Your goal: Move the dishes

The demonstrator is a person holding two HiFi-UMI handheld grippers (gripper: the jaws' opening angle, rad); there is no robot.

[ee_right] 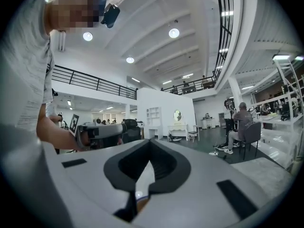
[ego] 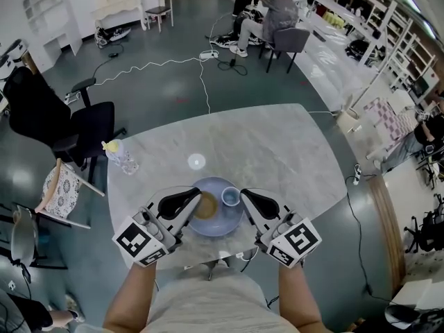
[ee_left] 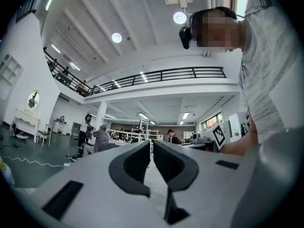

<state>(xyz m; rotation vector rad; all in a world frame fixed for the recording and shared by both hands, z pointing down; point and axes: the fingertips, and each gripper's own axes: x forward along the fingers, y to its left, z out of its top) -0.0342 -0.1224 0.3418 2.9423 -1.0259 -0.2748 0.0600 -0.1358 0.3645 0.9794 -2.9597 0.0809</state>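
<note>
A blue plate [ego: 216, 226] lies on the marble table [ego: 277, 151] near its front edge. On it stand a small blue cup [ego: 230, 197] and a brown round piece [ego: 205, 205]. My left gripper [ego: 196, 194] hovers over the plate's left part, and my right gripper [ego: 244, 193] over its right part beside the cup. Both are shut and hold nothing. The left gripper [ee_left: 151, 145] and the right gripper [ee_right: 149, 142] point up into the hall in their own views. A sliver of the plate [ee_right: 137, 197] shows under the right jaws.
A clear bottle with a yellow cap [ego: 122, 157] stands at the table's left edge. A pale round spot [ego: 196, 161] sits mid-table. A black office chair [ego: 66, 123] and a folding chair [ego: 62, 189] stand to the left. A person sits at a far desk [ego: 274, 12].
</note>
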